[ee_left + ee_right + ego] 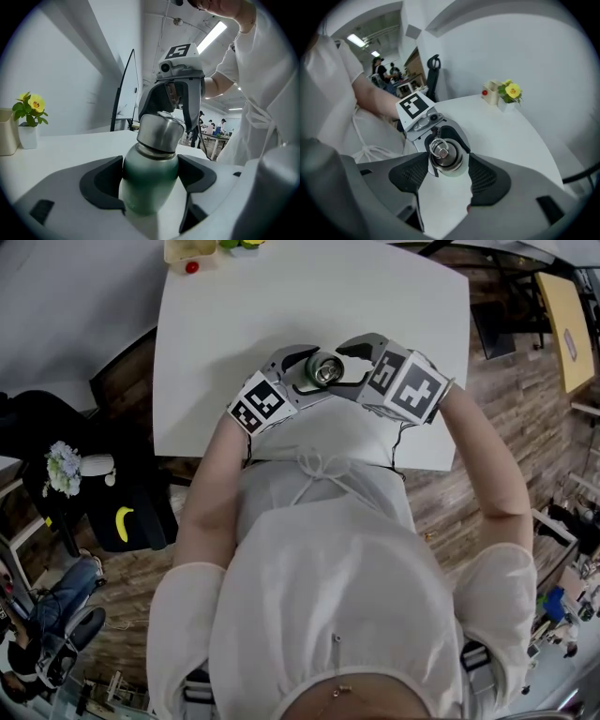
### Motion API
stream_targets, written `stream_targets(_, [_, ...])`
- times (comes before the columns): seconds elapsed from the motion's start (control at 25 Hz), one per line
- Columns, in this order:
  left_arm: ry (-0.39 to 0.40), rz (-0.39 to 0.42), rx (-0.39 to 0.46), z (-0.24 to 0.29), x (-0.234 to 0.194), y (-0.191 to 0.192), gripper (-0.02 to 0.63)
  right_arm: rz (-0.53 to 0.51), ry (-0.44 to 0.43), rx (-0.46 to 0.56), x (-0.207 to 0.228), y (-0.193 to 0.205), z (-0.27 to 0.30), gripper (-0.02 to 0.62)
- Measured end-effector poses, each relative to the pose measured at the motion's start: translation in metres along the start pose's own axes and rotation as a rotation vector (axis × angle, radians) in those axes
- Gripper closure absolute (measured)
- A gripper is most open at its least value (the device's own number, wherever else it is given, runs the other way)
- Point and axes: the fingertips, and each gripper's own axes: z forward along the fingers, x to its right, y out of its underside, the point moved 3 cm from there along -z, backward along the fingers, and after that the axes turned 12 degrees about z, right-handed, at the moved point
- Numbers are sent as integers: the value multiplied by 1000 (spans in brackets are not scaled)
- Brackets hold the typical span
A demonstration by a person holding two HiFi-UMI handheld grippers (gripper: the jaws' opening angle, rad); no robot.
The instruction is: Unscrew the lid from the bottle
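A green bottle (325, 368) with a steel lid stands upright on the white table (375, 296), close to its front edge. In the left gripper view my left gripper (150, 180) is shut on the bottle's green body (149, 187), a pad pressing on each side below the lid (159, 131). My right gripper (447, 161) looks down on the lid (446, 154) and its wire ring. Its jaws flank the lid with a thin gap showing at the right pad, so it stands open around it. In the head view the left gripper (311, 371) and the right gripper (342, 367) meet at the bottle.
A small pot of yellow flowers (509, 93) and a cream container with a red piece (187, 251) stand at the table's far left corner. My torso is against the front edge. A dark chair with a banana (124, 521) stands to the left of the table.
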Motion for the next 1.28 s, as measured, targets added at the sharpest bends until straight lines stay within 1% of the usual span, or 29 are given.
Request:
stream_targets(0.08, [2,-3,2,1,1,-2,236,132,37,42,0,2,-3,318])
stream_targets(0.16, [2,-4,2,1,1,-4,236,237,65,89,-3,2,-4,311])
stream_targets(0.28, [1,2,4,1,1,-4,236,320,118,133,-7,2,-1,311])
stream_targets(0.36, [2,3,4,1,1,-4,236,331,148,138,-8,3,4,313])
stream_targets(0.48, [4,1,3,1,2,-3,236,311,180,145,-9,5,9,333])
stream_targets(0.64, [2,4,-6,1,2,-2,236,276,177,141,-12,3,8,337])
stream_targets(0.76, [-3,5,-3,2,2,-3,236,213,167,119,-11,5,8,356])
stream_targets(0.88, [-4,3,-9,3,4,-3,236,117,123,80,-10,6,7,356])
stream_targets(1.04, [-6,3,-5,4,3,-7,236,-113,28,1,-7,6,6,356])
stream_targets(1.2, [-6,2,-9,4,3,-6,236,-350,-41,-72,-7,5,5,356])
stream_targets(1.28, [-7,0,-12,3,3,-6,236,-428,-71,-97,-7,4,6,356])
